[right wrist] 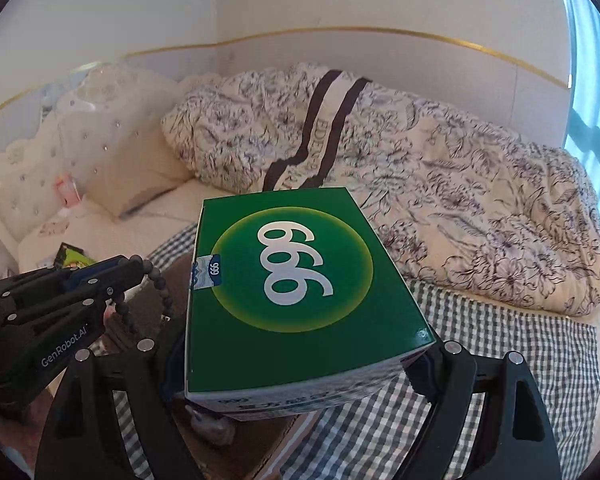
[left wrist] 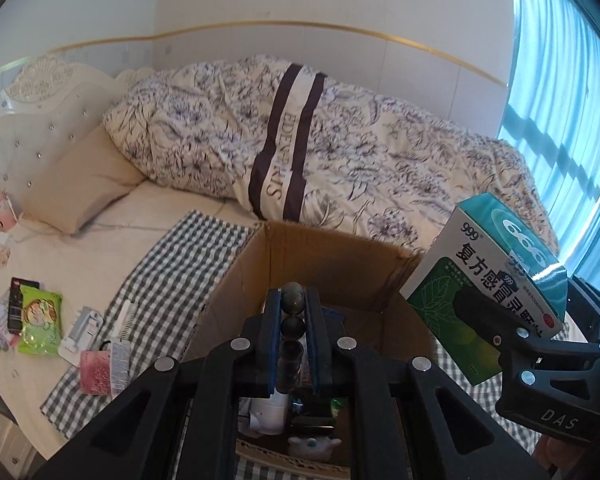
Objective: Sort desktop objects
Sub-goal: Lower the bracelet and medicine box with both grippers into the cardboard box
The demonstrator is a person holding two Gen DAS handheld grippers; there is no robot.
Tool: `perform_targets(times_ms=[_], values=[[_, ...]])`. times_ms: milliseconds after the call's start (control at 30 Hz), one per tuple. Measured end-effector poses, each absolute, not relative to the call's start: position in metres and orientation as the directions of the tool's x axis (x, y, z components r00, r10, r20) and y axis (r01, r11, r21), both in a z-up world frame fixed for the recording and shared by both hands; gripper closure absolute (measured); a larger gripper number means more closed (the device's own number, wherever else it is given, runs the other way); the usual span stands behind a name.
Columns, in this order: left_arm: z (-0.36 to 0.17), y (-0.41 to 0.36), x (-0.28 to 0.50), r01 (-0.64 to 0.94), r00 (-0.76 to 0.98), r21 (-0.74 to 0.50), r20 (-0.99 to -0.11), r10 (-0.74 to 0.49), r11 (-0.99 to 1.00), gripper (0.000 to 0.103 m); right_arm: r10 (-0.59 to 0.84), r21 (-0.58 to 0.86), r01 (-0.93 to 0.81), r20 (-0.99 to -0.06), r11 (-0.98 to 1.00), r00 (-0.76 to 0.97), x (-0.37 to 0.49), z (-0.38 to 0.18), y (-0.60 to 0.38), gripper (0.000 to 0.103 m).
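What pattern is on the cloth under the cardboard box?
Grey-and-white checks on the cloth, clearest in the left wrist view.

Bright daylight comes in through the blue curtain (left wrist: 560,120), right of the bed (left wrist: 340,152). Both pictures bend and go dark at the round edges.

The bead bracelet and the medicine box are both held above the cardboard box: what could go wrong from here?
1. The bead bracelet dangles from the left gripper; its loop could snag there on release.
2. The medicine box in the right gripper is tilted near the cardboard box rim and may land outside.
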State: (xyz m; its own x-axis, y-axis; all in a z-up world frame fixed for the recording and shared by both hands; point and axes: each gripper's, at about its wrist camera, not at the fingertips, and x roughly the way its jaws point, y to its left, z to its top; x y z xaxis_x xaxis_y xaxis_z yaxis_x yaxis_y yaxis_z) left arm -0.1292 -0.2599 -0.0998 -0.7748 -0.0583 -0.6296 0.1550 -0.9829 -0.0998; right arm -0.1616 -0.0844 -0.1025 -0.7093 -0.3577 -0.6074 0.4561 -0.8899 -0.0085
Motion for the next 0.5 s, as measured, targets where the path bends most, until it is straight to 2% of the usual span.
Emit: perform_targets(times_ms=[267, 500], values=[[-0.14, -0.27, -0.152, 0.164, -0.724, -0.102, -0.688, -0.05, -0.981, 0.092, -0.346, -0.034, 0.492, -0.669, -0.87, -0.658, -0.185, -0.142, -0.108, 0.018], [-0.159, -0.273, -0.161, 0.167, -0.702, -0.108, -0.711, -0.041, -0.98, 0.092, -0.326, -0.073, 0.506, -0.685, -0.859, -0.652, -0.189, -0.157, -0.12, 0.018]])
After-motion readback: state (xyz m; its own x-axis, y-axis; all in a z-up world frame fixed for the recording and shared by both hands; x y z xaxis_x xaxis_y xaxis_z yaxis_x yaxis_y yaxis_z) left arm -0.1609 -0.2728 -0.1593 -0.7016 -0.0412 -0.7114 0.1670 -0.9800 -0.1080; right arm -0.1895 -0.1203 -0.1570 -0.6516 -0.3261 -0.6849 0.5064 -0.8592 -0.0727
